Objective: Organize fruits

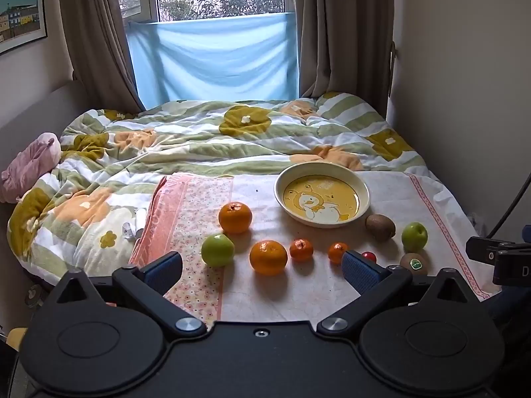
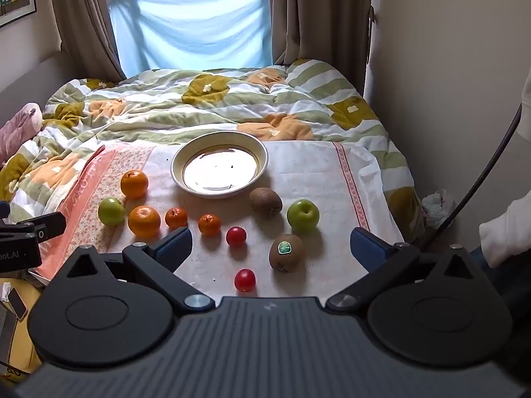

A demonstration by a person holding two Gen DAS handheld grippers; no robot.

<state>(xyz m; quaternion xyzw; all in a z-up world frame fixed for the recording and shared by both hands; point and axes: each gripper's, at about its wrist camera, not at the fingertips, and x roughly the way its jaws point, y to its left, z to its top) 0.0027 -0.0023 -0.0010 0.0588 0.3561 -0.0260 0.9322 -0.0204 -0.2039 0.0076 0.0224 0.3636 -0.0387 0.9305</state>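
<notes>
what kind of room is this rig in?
Almost certainly a bedroom at home. A bed with a rumpled flower-print quilt fills the view, brown curtains frame a window behind it, and the fruit and bowl sit on a cloth spread over the bed.

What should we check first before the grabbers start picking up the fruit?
1. Bowl has nothing in it: ok.
2. Left gripper fingers wide apart, nothing held: ok.
3. Right gripper fingers wide apart, nothing held: ok.
4. All fruit lies on the cloth, outside the bowl: two oranges, two small mandarins, two green apples, two kiwis, two small red fruits: ok.
5. Sticker kiwi and nearest red fruit sit in front of the right gripper, nothing in the way: ok.
6. Whether the cloth is firm enough to stop round fruit rolling: cannot tell.
</notes>
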